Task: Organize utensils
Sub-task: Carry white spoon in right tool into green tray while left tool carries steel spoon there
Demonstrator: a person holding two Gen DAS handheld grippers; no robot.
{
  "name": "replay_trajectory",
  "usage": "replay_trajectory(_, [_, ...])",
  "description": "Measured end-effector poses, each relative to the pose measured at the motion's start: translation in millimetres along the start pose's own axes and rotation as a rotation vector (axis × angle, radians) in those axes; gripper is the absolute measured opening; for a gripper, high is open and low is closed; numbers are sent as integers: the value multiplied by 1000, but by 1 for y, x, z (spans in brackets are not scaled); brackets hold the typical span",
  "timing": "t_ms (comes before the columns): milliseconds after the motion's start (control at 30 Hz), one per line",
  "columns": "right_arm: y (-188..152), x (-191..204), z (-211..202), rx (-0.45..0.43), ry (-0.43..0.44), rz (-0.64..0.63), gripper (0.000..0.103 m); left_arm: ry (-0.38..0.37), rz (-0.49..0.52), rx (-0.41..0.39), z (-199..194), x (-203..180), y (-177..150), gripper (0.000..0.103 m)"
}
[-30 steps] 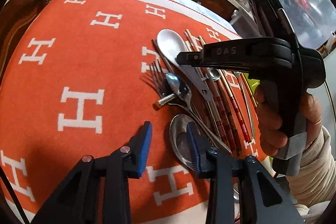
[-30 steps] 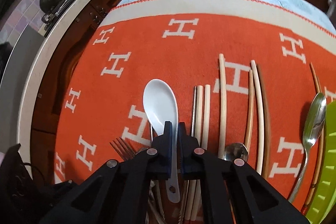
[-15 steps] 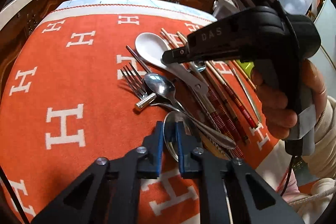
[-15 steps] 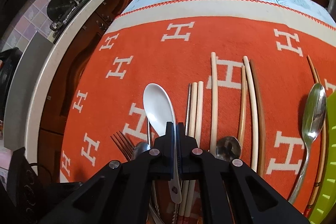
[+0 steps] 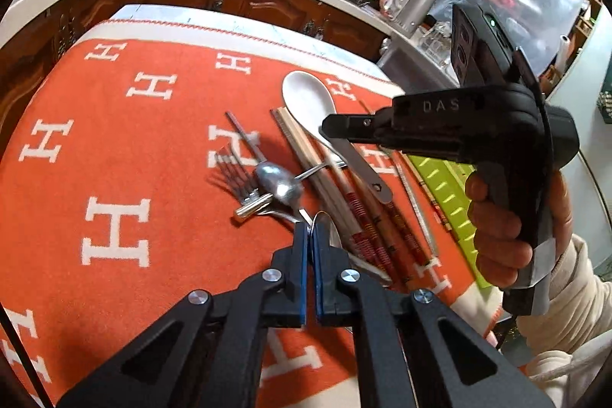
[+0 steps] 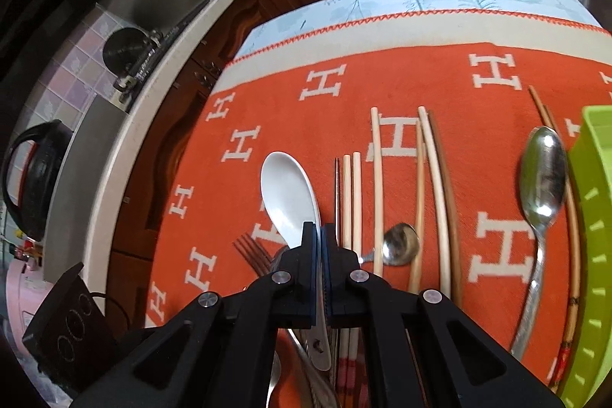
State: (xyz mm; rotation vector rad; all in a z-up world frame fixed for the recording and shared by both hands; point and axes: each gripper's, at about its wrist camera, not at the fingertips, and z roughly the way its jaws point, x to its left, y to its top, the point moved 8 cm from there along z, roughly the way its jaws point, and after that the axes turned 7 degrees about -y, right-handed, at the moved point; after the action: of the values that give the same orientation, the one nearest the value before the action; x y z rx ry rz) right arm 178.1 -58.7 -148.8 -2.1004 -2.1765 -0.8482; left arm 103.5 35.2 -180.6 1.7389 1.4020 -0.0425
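Closed from a wide spread a second ago: left gripper [image 5: 310, 247] pads now pressed on the bowl rim of a steel spoon [image 5: 323, 228], stood on edge by the near edge of the orange blanket [image 5: 153, 178]. Thin, slick hold; likely to swivel or slip out once raised. Handle hidden below the jaws, perhaps under the red-banded chopsticks [image 5: 359, 236] just beside it, so could drag or scatter them on a lift.

Just beyond, toward the blanket's middle: fork [image 5: 237, 174] and small steel spoon [image 5: 279, 182] crossed and touching; easily knocked by a sideways pull.

Farther on: right gripper [image 6: 318, 239] pinching the handle of a white ceramic soup spoon [image 6: 287, 194], carried a little higher than before, bowl forward. Heavy bowl ahead of the pinch, so may pivot down, slide free and chip.

At the right edge: green tray [image 5: 443, 186], presumably the goal. Both grippers close together; could collide on a shared path there.
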Motion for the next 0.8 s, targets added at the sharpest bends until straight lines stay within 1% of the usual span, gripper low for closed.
replay_trajectory(167, [-12, -14, -41, -42, 7, 39, 2, -25, 28, -24, -12, -21, 13, 0])
replay_trajectory(267, [-20, -31, -71, -74, 2, 76, 2, -42, 40, -36, -17, -37, 25, 0])
replay_trajectory(400, [-29, -68, -115, -129, -47, 129, 2, -56, 73, -29, -12, -67, 43, 0])
replay_trajectory(600, [-41, -149, -170, -186, -154, 216, 2, -64, 151, -13, 22, -127, 73, 0])
replay_trajectory(700, [-39, -185, -181, -188, -195, 231, 2, -70, 177, -1, 47, -153, 89, 0])
replay_trajectory(800, [-29, -217, -179, -171, -223, 242, 2, -66, 205, 14, 74, -177, 104, 0])
